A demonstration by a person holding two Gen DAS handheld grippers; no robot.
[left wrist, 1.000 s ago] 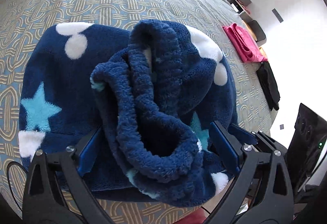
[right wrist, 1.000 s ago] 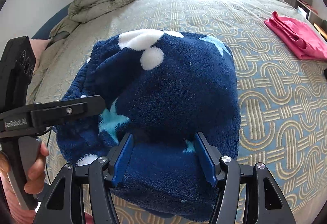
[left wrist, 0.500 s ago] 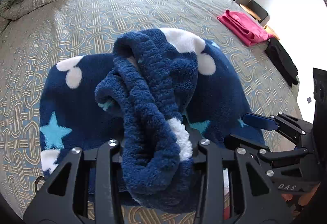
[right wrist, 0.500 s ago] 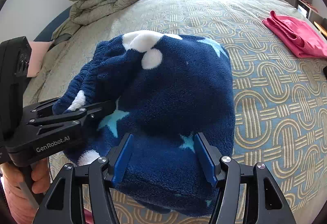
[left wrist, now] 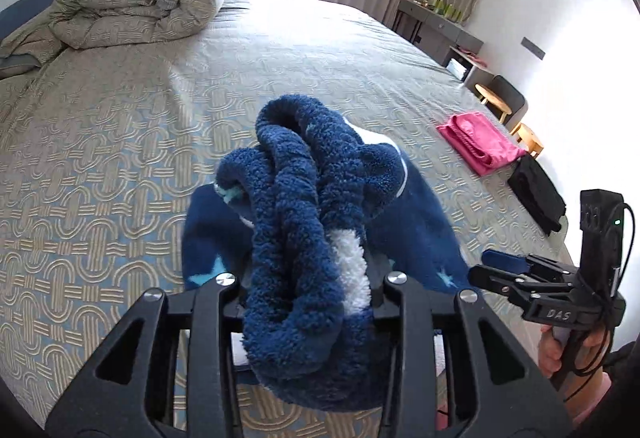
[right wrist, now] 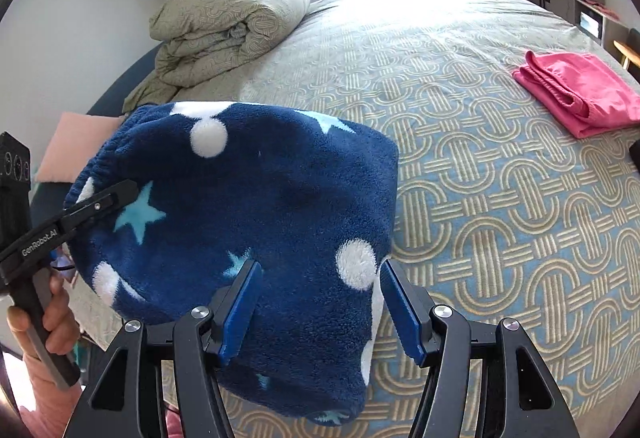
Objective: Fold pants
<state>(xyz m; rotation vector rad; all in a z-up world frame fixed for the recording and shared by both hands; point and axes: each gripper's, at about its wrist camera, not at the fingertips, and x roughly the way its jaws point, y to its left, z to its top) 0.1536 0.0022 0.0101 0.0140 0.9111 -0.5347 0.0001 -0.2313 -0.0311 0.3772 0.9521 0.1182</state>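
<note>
Through my left wrist camera, my left gripper (left wrist: 310, 302) is clamped on a thick bunch of the navy fleece pants (left wrist: 316, 222), the ribbed waistband rolling up between my fingers while the rest hangs toward the patterned bedspread (left wrist: 120, 142). Off to the side I see my right gripper (left wrist: 504, 270) with "DAS" printed on its body, and beyond it a folded pink cloth (left wrist: 480, 146) and a black garment (left wrist: 538, 196) near the bed's edge. Through my right wrist camera, my right gripper (right wrist: 320, 302) has its blue pads spread apart, either side of the pants' lower edge (right wrist: 248, 222). My left gripper (right wrist: 116, 196), marked "GenRobot.AI", grips the waistband end. A rolled duvet (right wrist: 228, 26) sits at the bed's head.
</note>
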